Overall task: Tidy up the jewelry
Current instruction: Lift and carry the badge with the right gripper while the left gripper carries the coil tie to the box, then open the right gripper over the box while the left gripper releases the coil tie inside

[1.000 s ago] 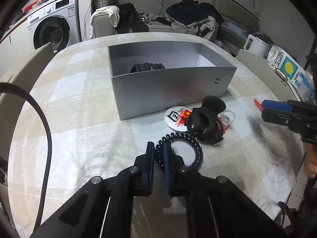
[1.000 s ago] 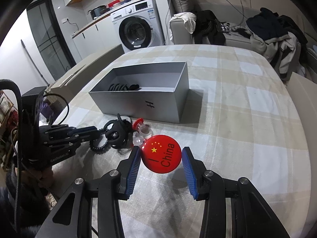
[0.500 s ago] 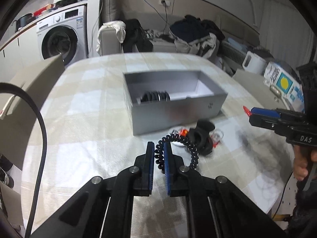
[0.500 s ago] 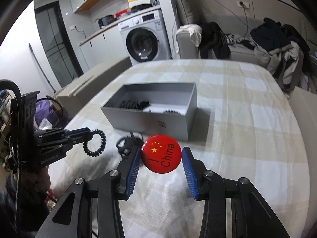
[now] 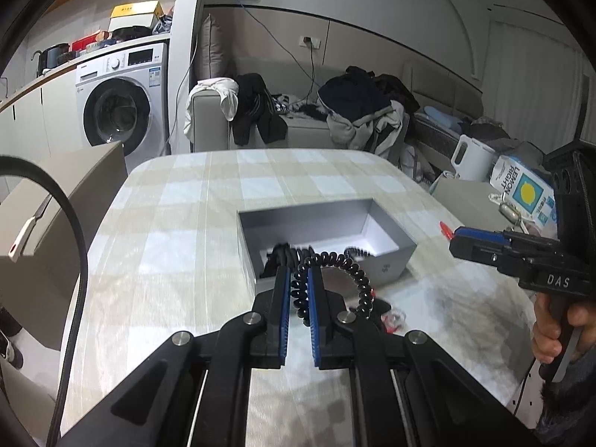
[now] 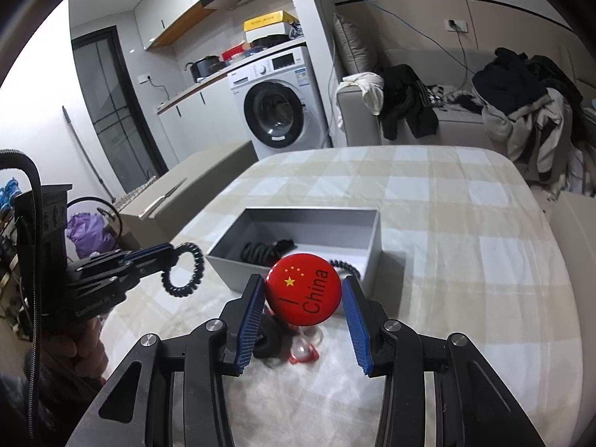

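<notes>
Left gripper (image 5: 298, 290): we clench the coil hair tie (image 5: 354, 272), carrying it to the box (image 5: 387, 260).
Right gripper (image 6: 303, 298): we grasp the red badge (image 6: 302, 294) for boxing.

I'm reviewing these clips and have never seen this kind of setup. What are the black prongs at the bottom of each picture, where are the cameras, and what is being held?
There is no robot here. A person holds one hand-held gripper in each hand, and each has a wide-angle camera looking forward along its two fingers, so the prongs at the bottom are the gripper's own fingers.

In the left camera's picture, the left hand-held gripper is shut on a black spiral hair tie; the right one shows at the edge. In the right camera's picture, the right hand-held gripper holds a round red badge reading "China".

Both are held above a table with a checked cloth. On it sits an open grey box with dark items already inside, and a few small pieces lie in front of it.
</notes>
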A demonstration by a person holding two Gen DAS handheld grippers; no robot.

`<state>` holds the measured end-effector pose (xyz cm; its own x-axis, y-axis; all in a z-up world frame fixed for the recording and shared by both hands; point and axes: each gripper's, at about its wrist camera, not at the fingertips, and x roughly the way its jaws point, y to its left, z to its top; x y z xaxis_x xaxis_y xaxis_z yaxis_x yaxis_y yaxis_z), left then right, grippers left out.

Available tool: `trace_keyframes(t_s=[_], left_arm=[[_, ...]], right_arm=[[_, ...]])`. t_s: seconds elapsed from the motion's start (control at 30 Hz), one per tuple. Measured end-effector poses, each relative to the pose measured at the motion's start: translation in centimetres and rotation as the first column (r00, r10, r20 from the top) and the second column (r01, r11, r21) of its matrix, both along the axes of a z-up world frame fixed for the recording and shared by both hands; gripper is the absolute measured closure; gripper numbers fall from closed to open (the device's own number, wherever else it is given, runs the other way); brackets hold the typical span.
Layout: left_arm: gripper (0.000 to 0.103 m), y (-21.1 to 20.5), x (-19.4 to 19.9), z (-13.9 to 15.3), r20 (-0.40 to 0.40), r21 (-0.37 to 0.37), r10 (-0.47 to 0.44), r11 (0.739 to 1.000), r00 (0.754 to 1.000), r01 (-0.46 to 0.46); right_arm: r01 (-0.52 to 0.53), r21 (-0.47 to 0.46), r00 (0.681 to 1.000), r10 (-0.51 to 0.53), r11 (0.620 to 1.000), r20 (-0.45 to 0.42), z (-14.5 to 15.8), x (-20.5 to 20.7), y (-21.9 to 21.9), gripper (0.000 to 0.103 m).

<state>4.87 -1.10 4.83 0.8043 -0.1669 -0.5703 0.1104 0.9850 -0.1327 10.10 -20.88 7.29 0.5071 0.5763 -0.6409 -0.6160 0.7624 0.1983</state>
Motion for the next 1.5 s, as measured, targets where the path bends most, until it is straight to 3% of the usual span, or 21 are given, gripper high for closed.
trace_keyframes(t_s=[0.47,1.13,1.23,1.5], left_arm=[[0.098,0.1,2.9,0.5,0.036,-0.001,0.006,1.000,0.999,-0.006],[0.098,0.0,6.8,-1.3,-0.020,0.001,0.037,0.999,0.999,-0.037],[0.098,-0.1,7.0,-1.4,-0.032,0.008,0.032,0.999,0.999,-0.032],[0.098,0.0,7.4,-1.2,-0.033,0.006,0.041,0.999,0.999,-0.041]], right_arm=[[-0.022,0.022,1.000,0.022,0.999,0.006,-0.6,2.3,2.1,0.062],[0.016,0.056,0.996,-0.011,0.998,-0.086,-2.7,6.5,3.2,0.061],[0.002,0.106,0.991,0.012,0.994,-0.131,-2.9,6.8,2.9,0.061],[0.002,0.102,0.990,0.013,0.995,-0.142,-2.9,7.4,3.6,0.061]])
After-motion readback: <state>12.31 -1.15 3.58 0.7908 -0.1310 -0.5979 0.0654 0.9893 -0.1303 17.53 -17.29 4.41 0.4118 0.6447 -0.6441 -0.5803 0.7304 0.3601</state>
